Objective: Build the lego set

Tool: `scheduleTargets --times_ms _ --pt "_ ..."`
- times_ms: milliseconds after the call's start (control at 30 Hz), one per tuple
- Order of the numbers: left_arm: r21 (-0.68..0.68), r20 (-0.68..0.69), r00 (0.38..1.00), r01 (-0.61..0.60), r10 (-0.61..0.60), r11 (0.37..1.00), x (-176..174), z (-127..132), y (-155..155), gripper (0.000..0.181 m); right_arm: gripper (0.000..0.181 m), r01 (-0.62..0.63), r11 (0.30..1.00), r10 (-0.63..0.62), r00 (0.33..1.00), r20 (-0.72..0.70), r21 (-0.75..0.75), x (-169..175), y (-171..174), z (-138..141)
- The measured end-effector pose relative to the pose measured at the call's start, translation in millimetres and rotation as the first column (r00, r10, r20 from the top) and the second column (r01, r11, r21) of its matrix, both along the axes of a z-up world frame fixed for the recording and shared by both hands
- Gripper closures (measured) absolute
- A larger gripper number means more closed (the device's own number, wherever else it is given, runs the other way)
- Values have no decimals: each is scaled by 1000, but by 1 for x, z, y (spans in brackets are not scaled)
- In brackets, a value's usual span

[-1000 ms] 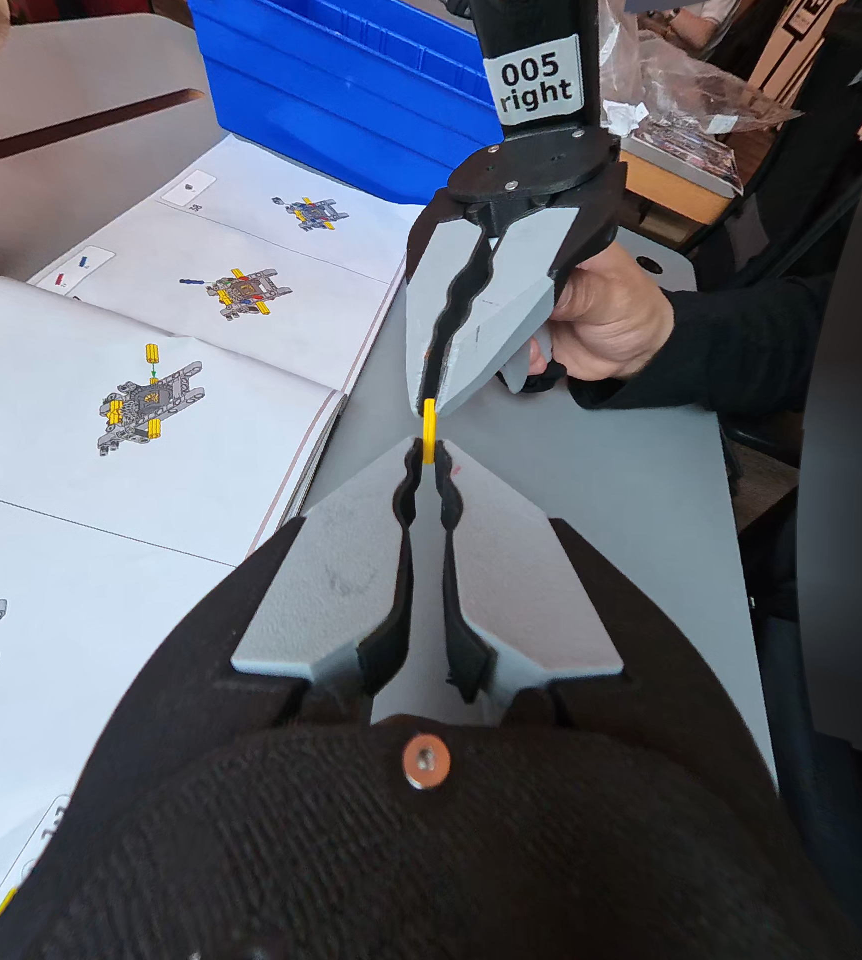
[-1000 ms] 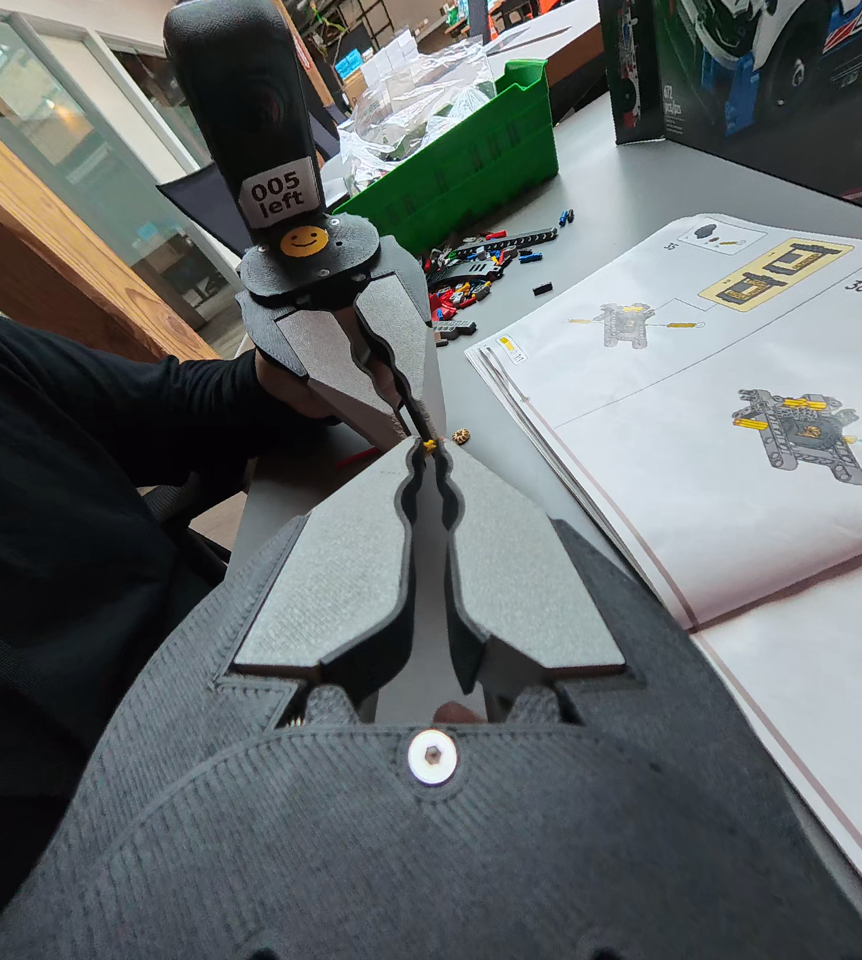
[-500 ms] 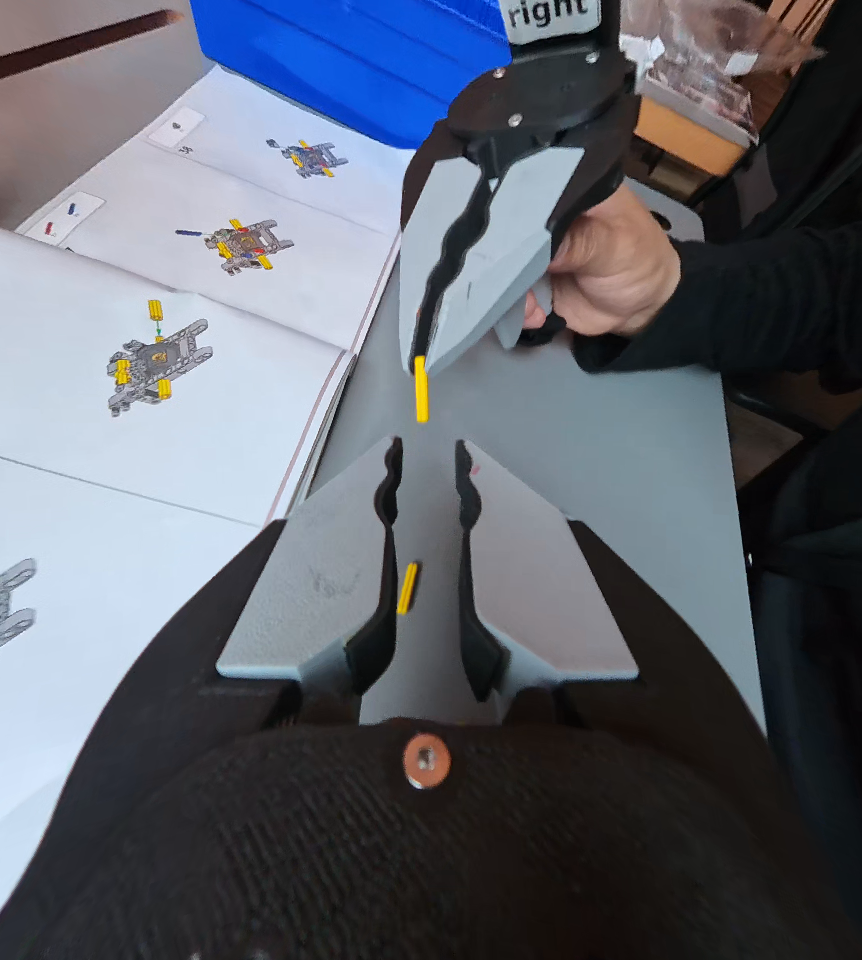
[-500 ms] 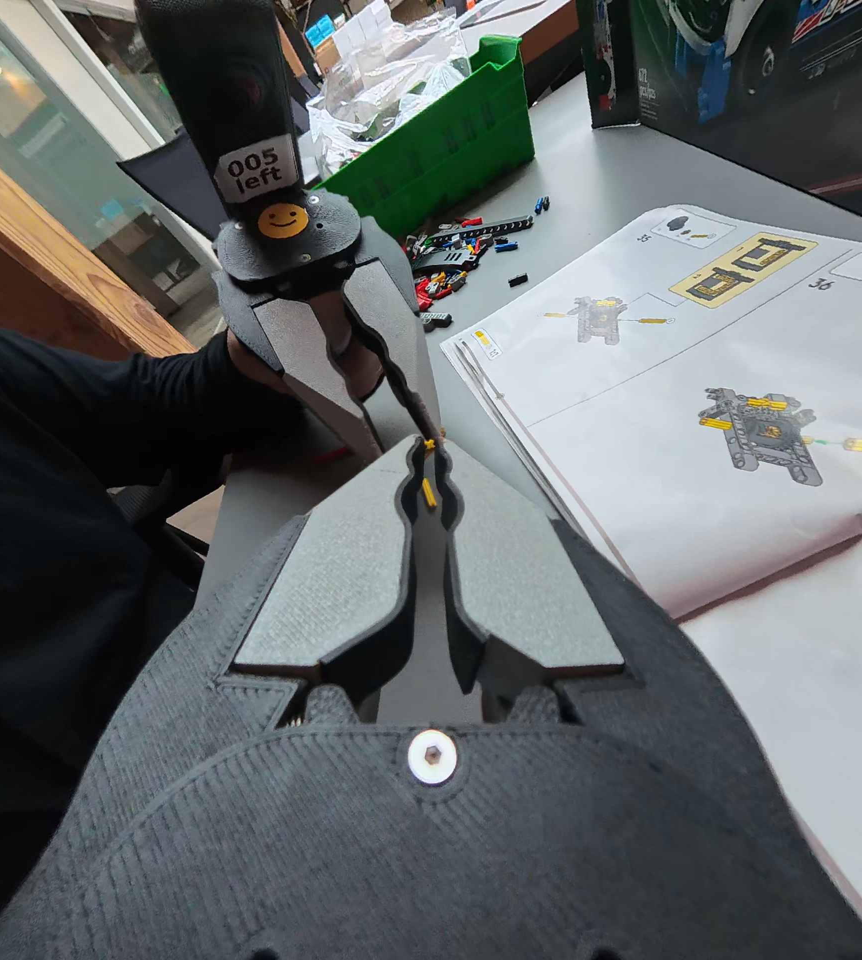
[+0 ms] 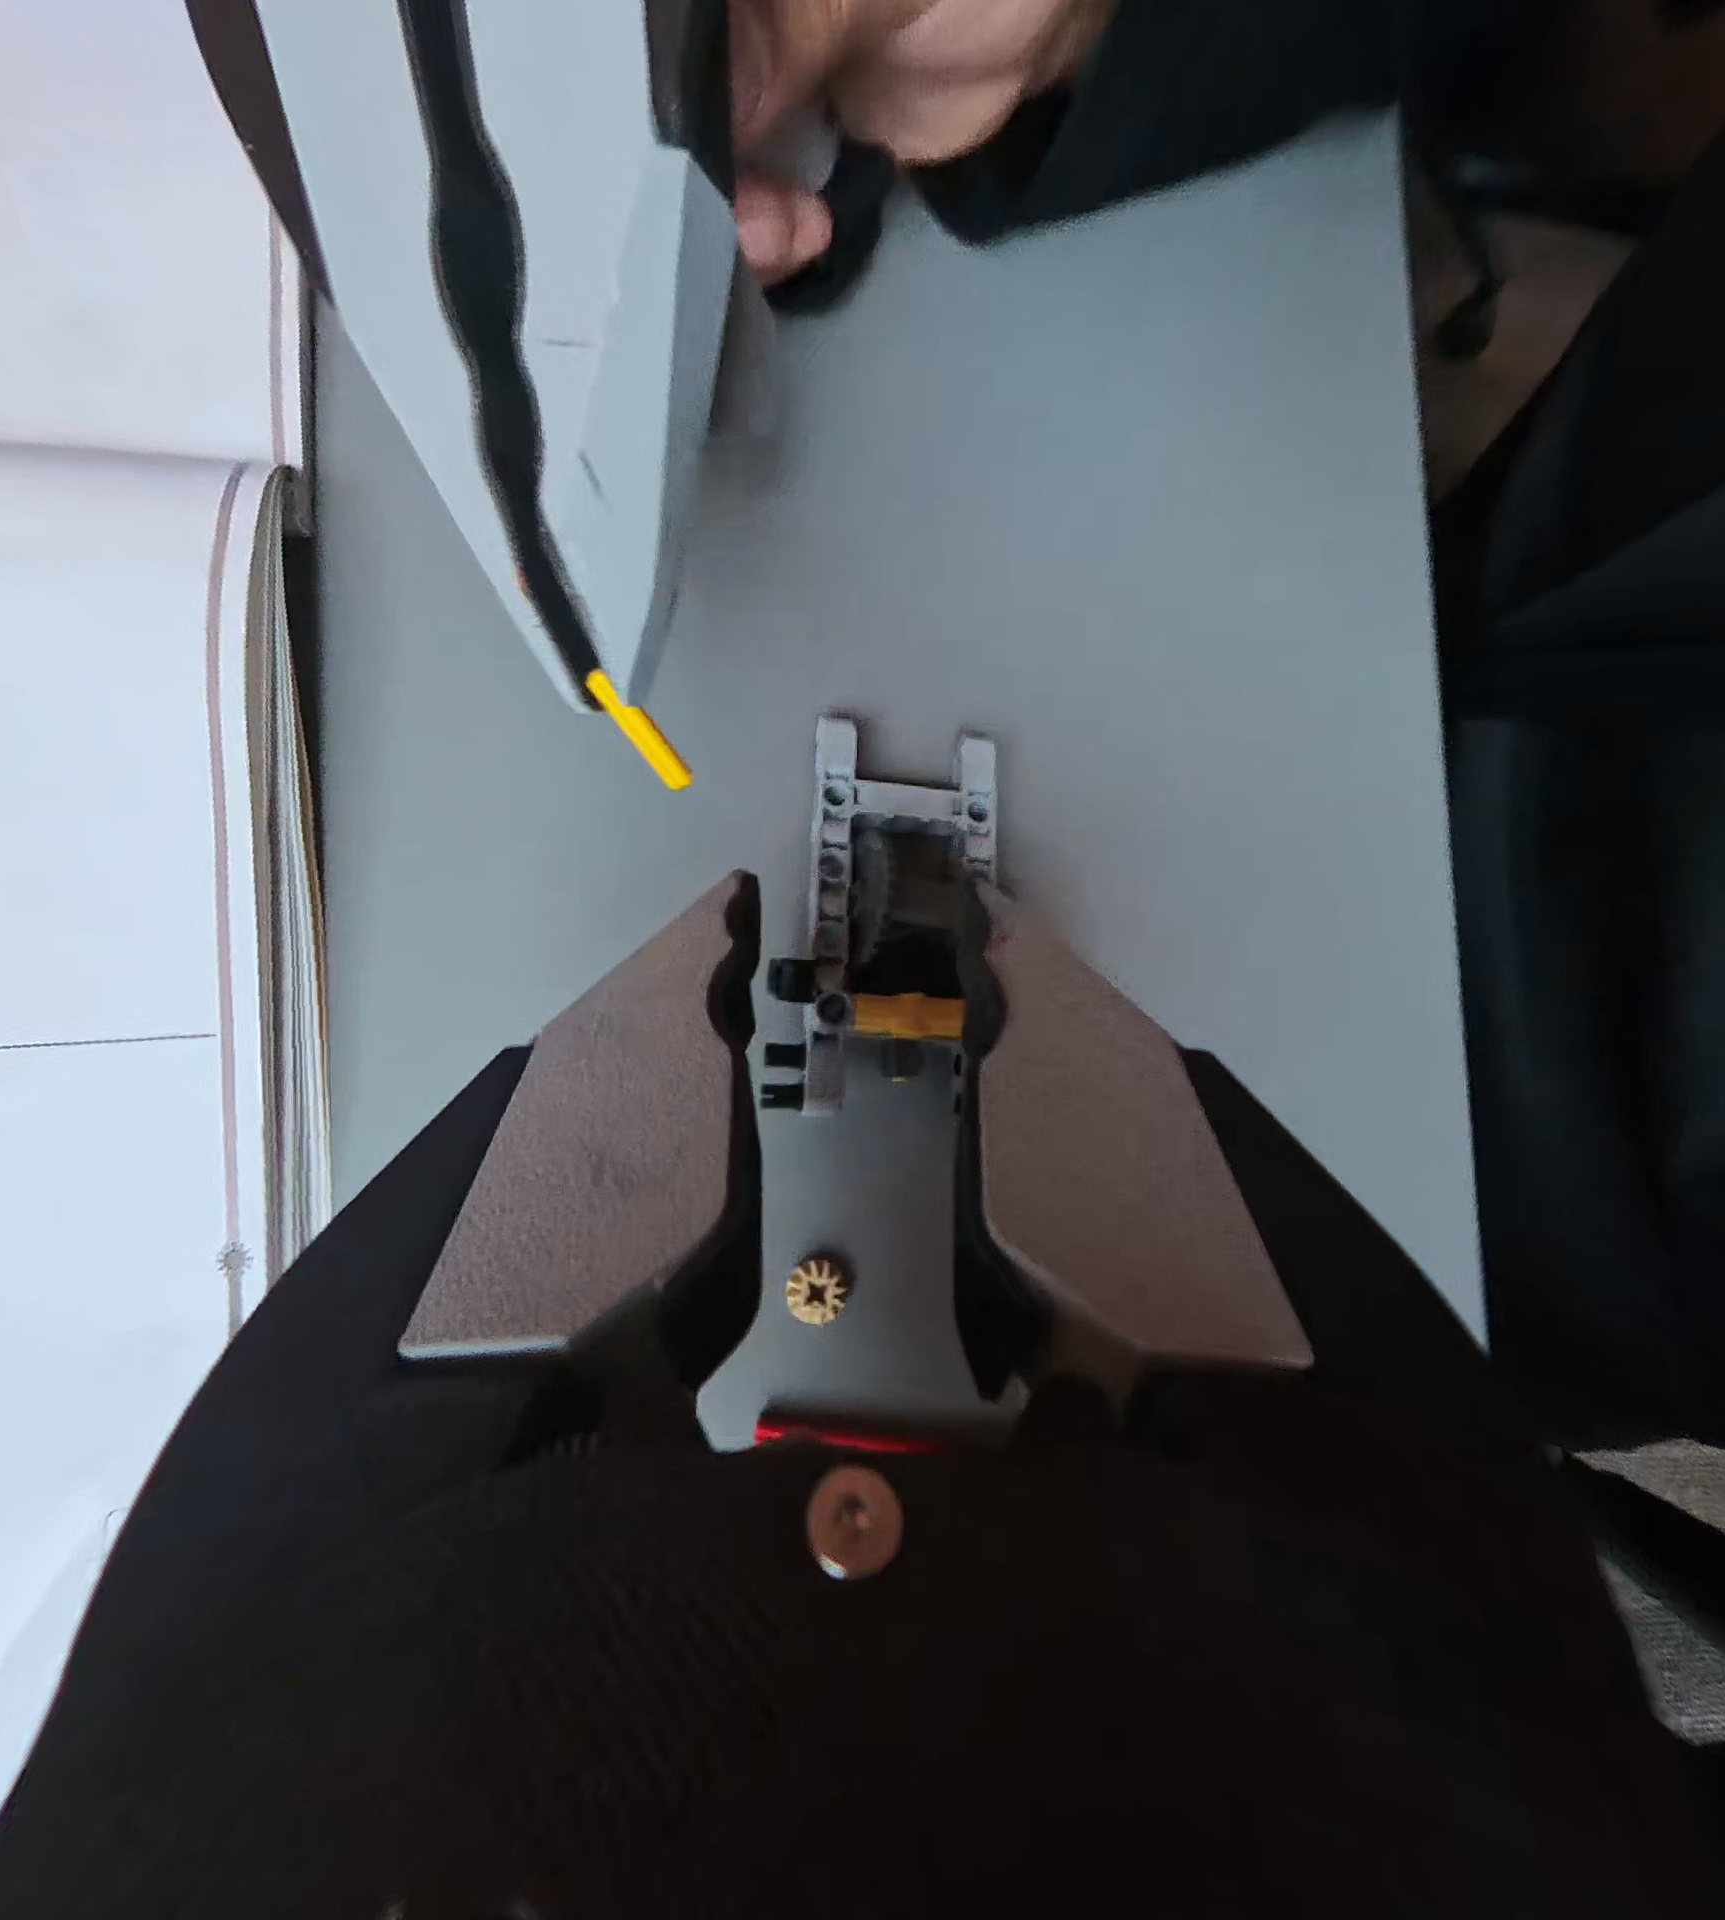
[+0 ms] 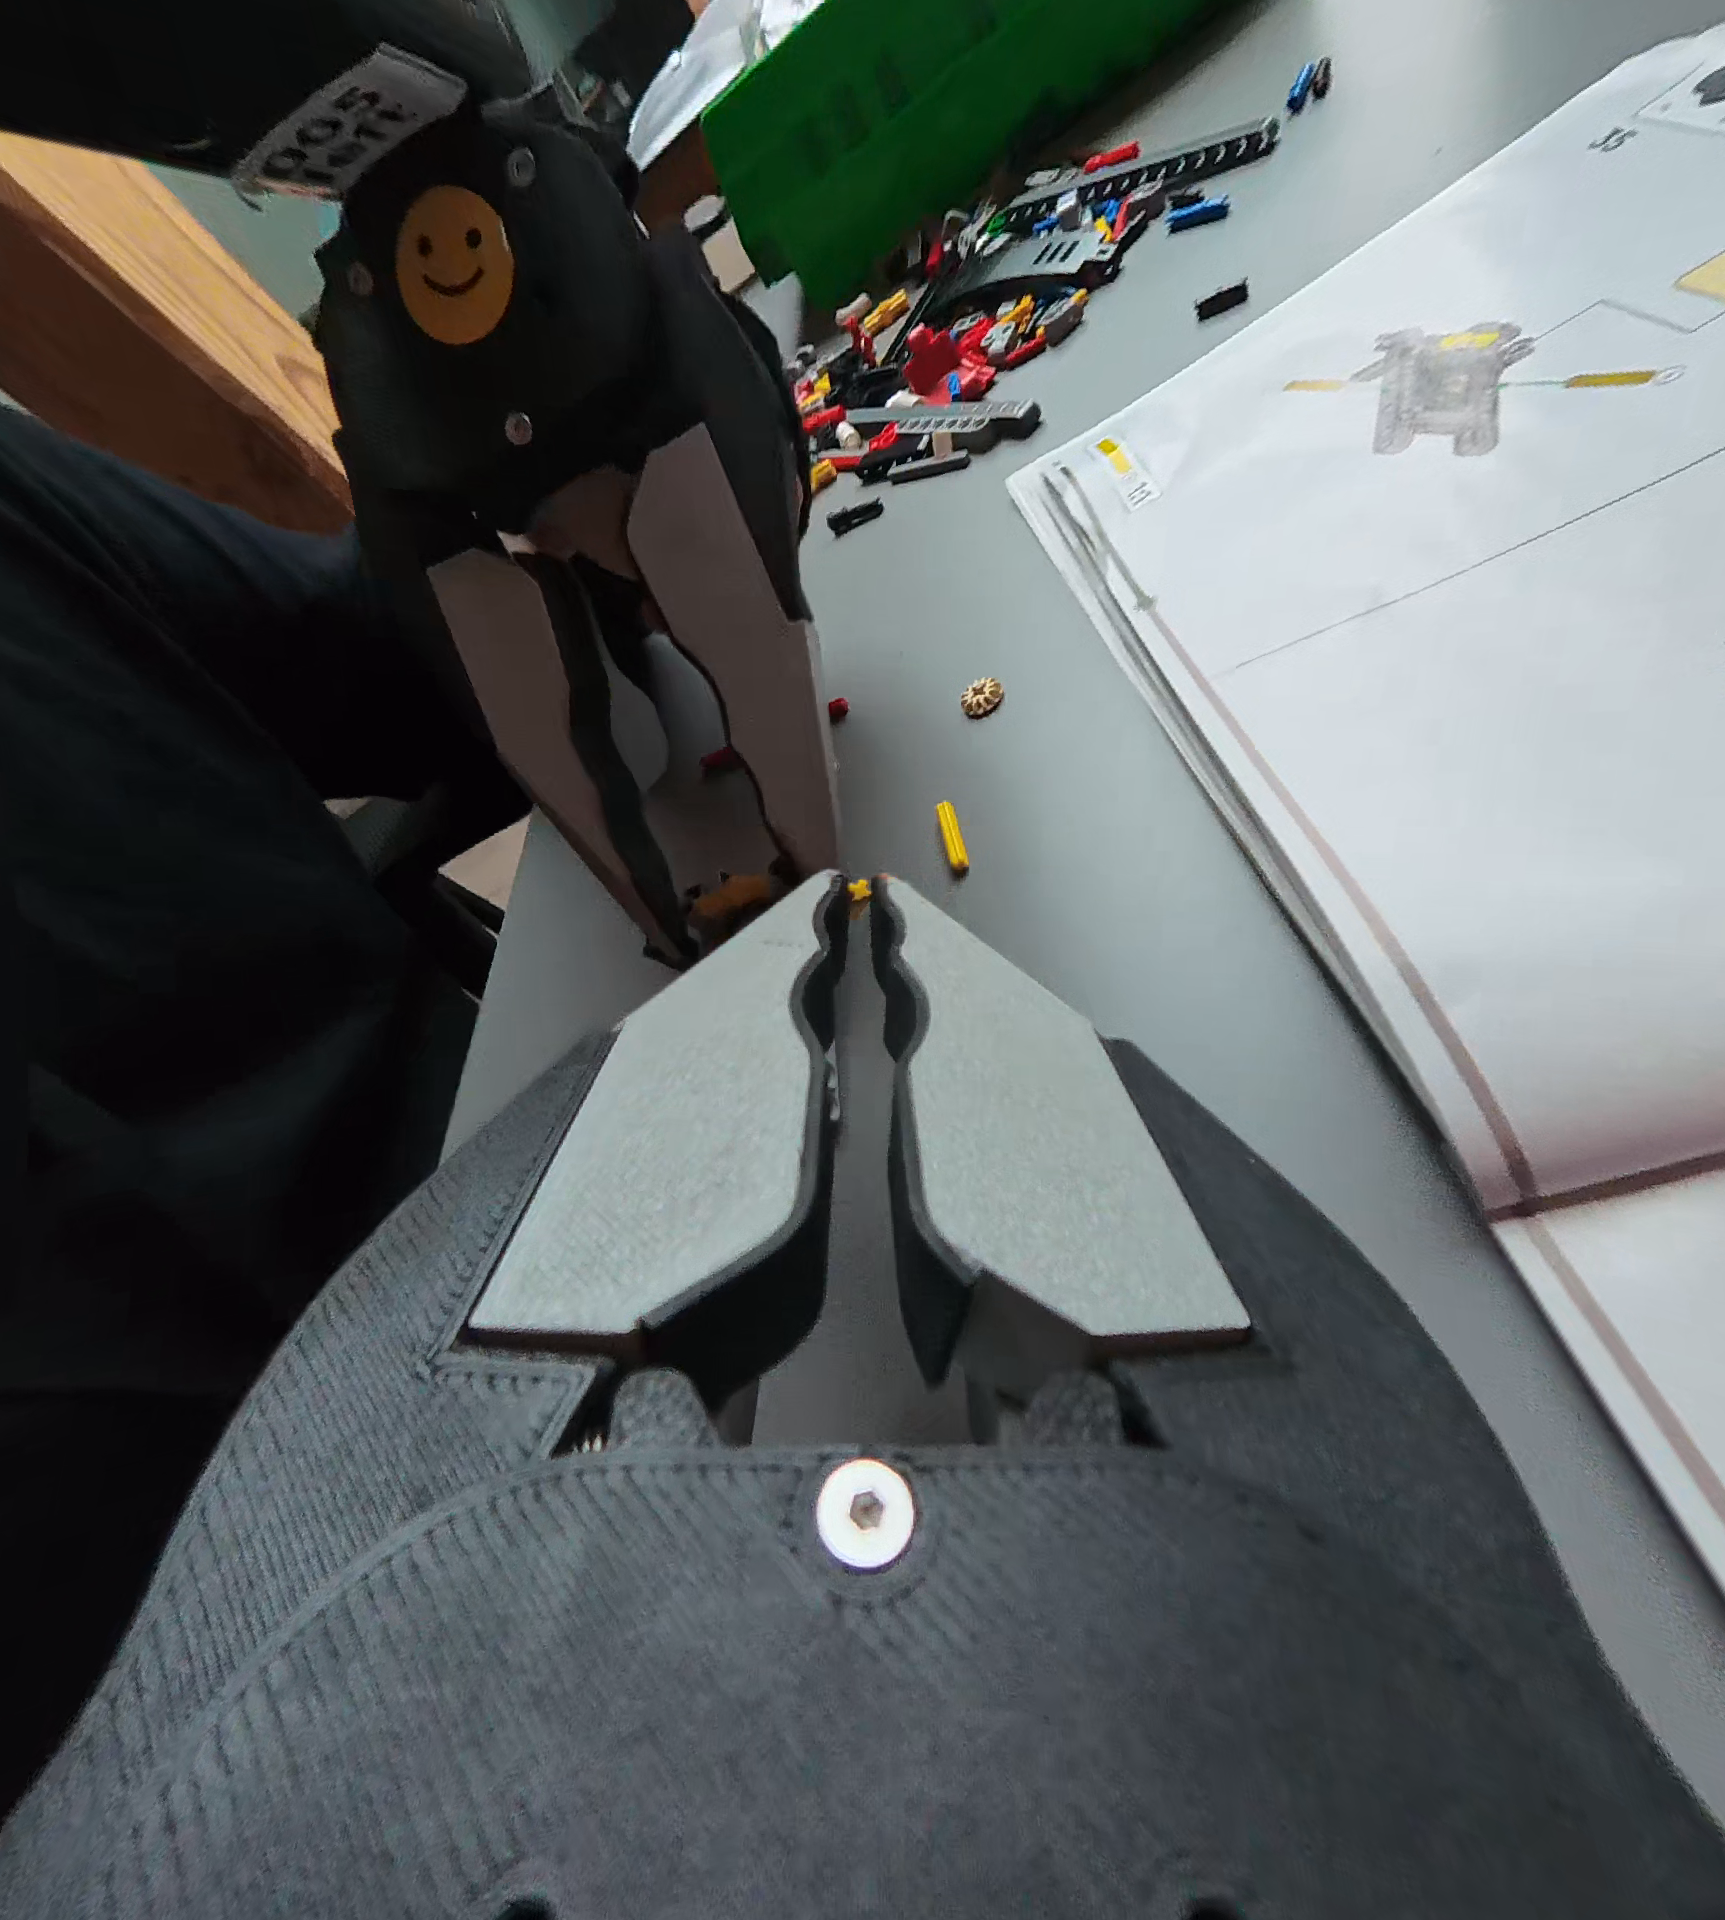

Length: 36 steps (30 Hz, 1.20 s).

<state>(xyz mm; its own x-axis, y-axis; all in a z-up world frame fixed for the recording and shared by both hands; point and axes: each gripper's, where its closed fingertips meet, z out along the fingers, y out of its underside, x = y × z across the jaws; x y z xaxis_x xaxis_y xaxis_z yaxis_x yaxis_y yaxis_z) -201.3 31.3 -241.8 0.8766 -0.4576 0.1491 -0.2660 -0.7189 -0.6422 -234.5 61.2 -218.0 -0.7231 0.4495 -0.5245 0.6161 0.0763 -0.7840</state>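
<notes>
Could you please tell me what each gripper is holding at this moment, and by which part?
The right gripper pinches a yellow axle by one end. The left gripper holds nothing; its open jaws straddle the grey assembly.

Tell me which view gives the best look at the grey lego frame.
The left wrist view: the grey lego frame lies on the table between the open left gripper's fingers, seen from above. The right wrist view shows only a yellow-orange sliver of it, hidden behind fingers.

Opposed close wrist views, shared grey table [image 5: 1097, 582]
</notes>
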Motion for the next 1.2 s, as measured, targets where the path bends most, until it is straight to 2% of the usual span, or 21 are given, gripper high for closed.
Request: scheduleTargets --times_ms 167,333,533,700,933,1200 --pt "33 -81 996 50 -47 998 3 -1 -4 167 181 -53 998 51 996 69 29 11 -4 -12" --pt "-4 -122 992 40 -41 999 3 -7 -3 156 181 -59 998 58 992 113 4 11 -4 -14" --pt "-13 -100 994 42 -43 999 5 -4 -4 154 180 -93 993 79 984 159 78 16 -9 -28" --pt "-10 -62 998 12 -13 1000 2 0 -2 156 181 -95 992 80 981 174 78 15 -10 -29" --pt "-59 -151 988 26 -34 998 -4 -12 -4 166 181 -139 986 112 964 243 95 19 -12 -39" --pt "-61 -154 986 58 -67 996 1 -14 -7 165 181 -145 988 125 956 265 58 19 -14 -36"
